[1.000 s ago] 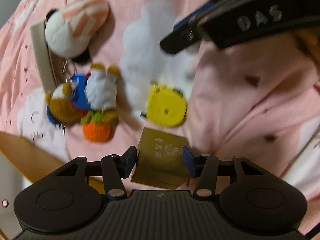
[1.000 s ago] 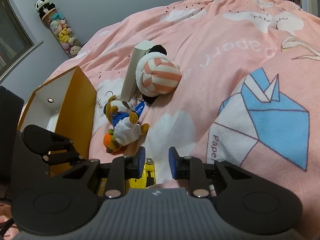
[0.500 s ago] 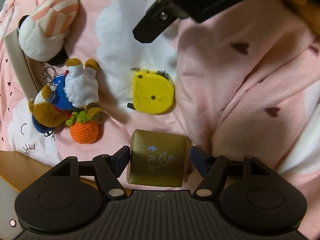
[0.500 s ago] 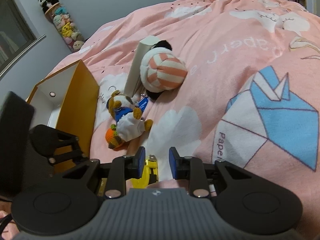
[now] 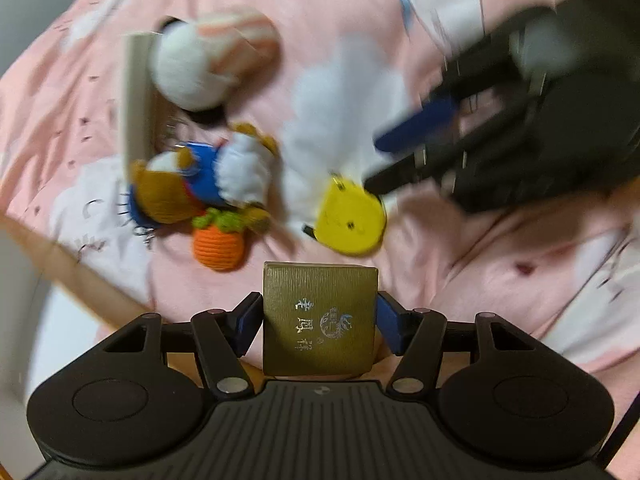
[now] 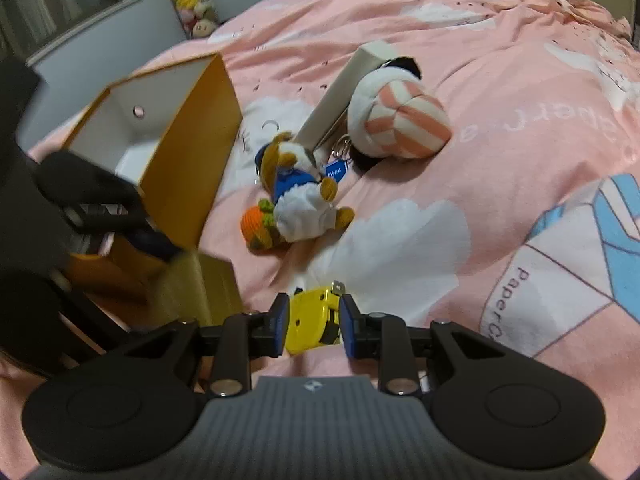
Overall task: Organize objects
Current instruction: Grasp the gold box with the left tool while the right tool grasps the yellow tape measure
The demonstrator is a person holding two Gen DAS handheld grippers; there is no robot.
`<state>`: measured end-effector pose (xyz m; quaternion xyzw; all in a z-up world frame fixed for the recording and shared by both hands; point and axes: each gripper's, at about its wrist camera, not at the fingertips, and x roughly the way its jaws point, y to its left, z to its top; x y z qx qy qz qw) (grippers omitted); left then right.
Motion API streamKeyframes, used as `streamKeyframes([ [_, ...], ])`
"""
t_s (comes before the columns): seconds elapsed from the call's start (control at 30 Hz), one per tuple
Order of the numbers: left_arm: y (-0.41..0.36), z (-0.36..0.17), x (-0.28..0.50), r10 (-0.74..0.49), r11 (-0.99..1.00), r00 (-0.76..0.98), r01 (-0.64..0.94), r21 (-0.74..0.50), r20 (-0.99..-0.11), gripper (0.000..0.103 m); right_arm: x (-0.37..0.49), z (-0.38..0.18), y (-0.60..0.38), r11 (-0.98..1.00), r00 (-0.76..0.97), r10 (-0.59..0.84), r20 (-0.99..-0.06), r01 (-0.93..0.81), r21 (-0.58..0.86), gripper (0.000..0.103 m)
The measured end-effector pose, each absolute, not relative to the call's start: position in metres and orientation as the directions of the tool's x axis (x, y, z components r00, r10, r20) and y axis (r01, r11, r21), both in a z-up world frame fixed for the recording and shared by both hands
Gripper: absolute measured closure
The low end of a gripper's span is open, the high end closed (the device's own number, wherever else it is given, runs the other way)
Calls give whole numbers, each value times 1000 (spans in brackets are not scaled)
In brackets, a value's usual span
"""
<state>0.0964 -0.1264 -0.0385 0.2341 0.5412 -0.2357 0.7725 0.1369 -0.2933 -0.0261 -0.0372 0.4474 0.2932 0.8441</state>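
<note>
A pink bedspread (image 6: 500,128) printed with white clouds fills both wrist views. In the left wrist view, the left gripper (image 5: 319,320) is closed on a small gold box (image 5: 319,318) with pale characters printed on its face; the blue finger pads press against its left and right sides, and the box sits squarely between them, close to the camera. Just beyond the box lies a yellow tape measure (image 5: 350,220) on the bedspread, with the blurred right gripper (image 5: 404,160) reaching toward it from the upper right.

In the right wrist view, the right gripper (image 6: 312,322) straddles the same yellow tape measure (image 6: 312,320). Its blue pads sit just beside either face of the case; whether they touch or grip it cannot be told. The tape measure rests on the bedspread directly between the fingers.

Farther off lie a plush dog keychain (image 6: 300,196) in blue and white, touching an orange crocheted pumpkin (image 6: 256,228). Beyond them are a white and pink-striped plush toy (image 6: 396,124) and a slim white box (image 6: 340,96) leaning beside it. To the left stands an open orange box (image 6: 188,168) with a white interior.
</note>
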Motion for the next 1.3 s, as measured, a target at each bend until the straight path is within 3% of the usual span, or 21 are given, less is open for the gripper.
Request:
streamKeyframes([
  [0.13,-116,0,93,-153,823,358,563,82,-921,33,135,-29,-279,812,419,420,-805,-570,127,62],
  [0.33,-89,42,96,-204,878,423,478,26,-883,34,130,-39,-244,773,442,318,-838,-633,-40,59],
  [0.57,-43,72,81,-166,940,486,342,12,-858,34,126,-65,-211,725,463,182,-867,-660,-200,46],
  [0.67,-20,75,75,-120,956,487,292,32,-865,34,128,-76,-204,711,478,133,-869,-656,-252,46],
  [0.97,36,67,74,37,967,375,220,127,-926,34,134,-75,-206,734,455,167,-875,-650,-198,46],
  [1.07,52,57,82,64,990,296,100,98,-953,34,132,-61,-210,750,459,215,-862,-643,-155,46],
  [1.2,72,42,90,9,994,193,-105,-12,-981,34,130,-34,-211,761,488,292,-823,-640,-109,46],
  [1.3,81,28,95,19,976,135,-216,-10,-991,34,132,-15,-209,759,511,349,-786,-646,-83,46],
])
